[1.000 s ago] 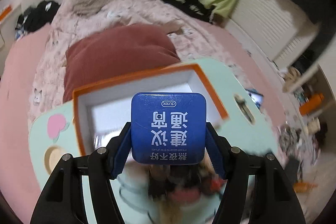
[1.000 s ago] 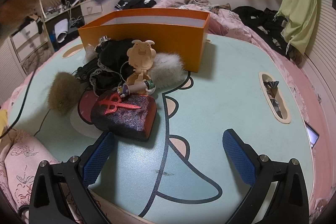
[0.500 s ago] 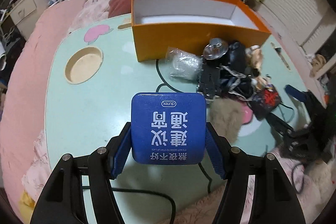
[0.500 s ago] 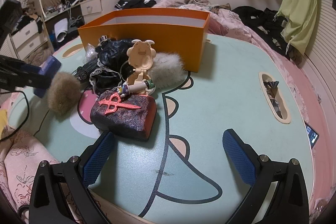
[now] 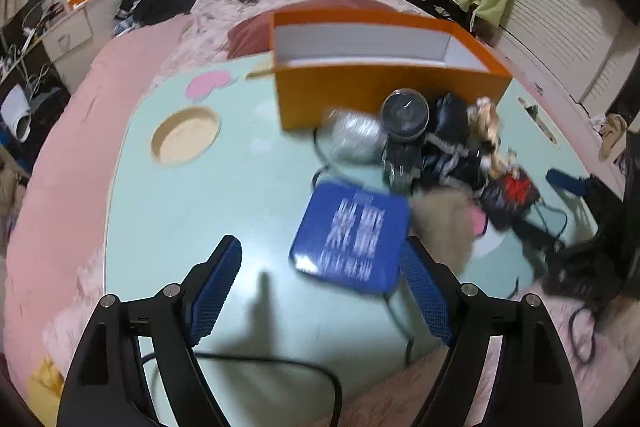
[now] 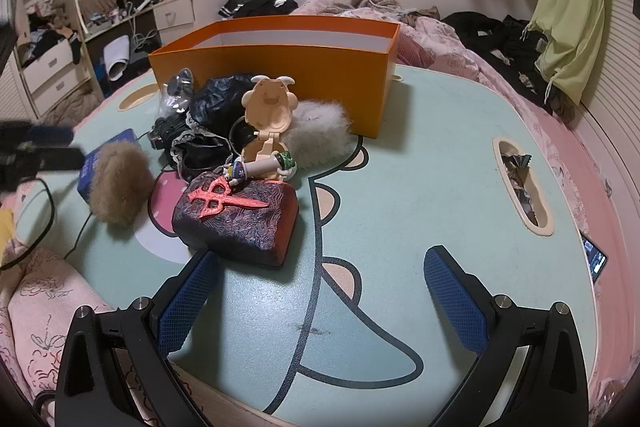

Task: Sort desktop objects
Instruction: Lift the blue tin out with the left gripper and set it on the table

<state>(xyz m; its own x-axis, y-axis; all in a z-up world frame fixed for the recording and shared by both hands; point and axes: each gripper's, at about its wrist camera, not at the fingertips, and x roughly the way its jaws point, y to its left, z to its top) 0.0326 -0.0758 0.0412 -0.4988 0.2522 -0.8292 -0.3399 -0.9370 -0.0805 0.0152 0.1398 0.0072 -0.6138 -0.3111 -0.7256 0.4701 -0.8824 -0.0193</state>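
Observation:
The blue tin [image 5: 348, 235] with white lettering lies tilted on the mint table [image 5: 248, 187], just ahead of my left gripper [image 5: 320, 247]. The jaws are opening; the left pad stands well off the tin and the right pad sits beside its edge. In the right wrist view the tin [image 6: 120, 141] shows behind a brown fur ball [image 6: 120, 183], with the blurred left gripper [image 6: 36, 151] at the left edge. The orange box [image 5: 360, 95] stands open at the back. My right gripper [image 6: 322, 257] hangs open over bare table, nothing between its fingers.
A pile sits before the orange box [image 6: 280, 75]: a dark red patterned case [image 6: 236, 219], a cream figure compact [image 6: 268, 107], a white fur ball [image 6: 320, 135], black lace cloth [image 6: 200, 143] and a clear bag [image 5: 356, 139]. A black cable [image 5: 280, 363] crosses the table's near edge.
My left gripper swung from above the orange box down to the table's near side. Its jaws have spread and the blue tin now lies loose on the table. The right gripper has not moved.

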